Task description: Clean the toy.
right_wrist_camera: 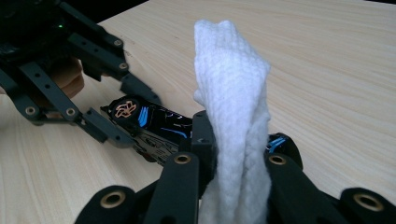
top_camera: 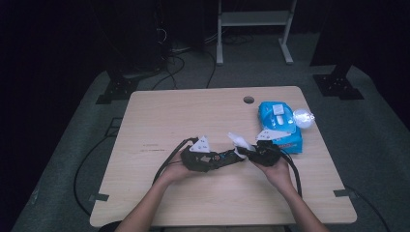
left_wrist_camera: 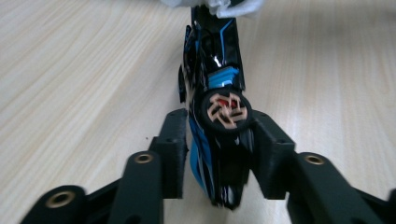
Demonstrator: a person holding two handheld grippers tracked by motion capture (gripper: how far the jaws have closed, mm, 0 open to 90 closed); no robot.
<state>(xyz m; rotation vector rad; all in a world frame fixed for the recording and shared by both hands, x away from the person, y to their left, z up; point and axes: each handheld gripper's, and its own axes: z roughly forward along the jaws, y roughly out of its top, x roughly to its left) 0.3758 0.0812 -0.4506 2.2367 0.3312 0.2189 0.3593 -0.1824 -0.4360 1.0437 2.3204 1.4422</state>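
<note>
— Near the middle of the desk (top_camera: 159, 113), what's in hand?

— A black toy car (left_wrist_camera: 212, 93) with blue stripes. The left gripper (top_camera: 227, 157) has its fingers (left_wrist_camera: 170, 149) clamped on the car's end, one on each side, holding it low over the wood.

— And the other one?

— The right gripper (top_camera: 245, 151) has its fingers (right_wrist_camera: 198, 140) closed on a folded white wipe (right_wrist_camera: 236, 107), which stands up between them, right at the car's far end.

— Anything else nearby?

— A blue wipe pack (top_camera: 280, 123) lies just behind the right hand (top_camera: 278, 171).
</note>
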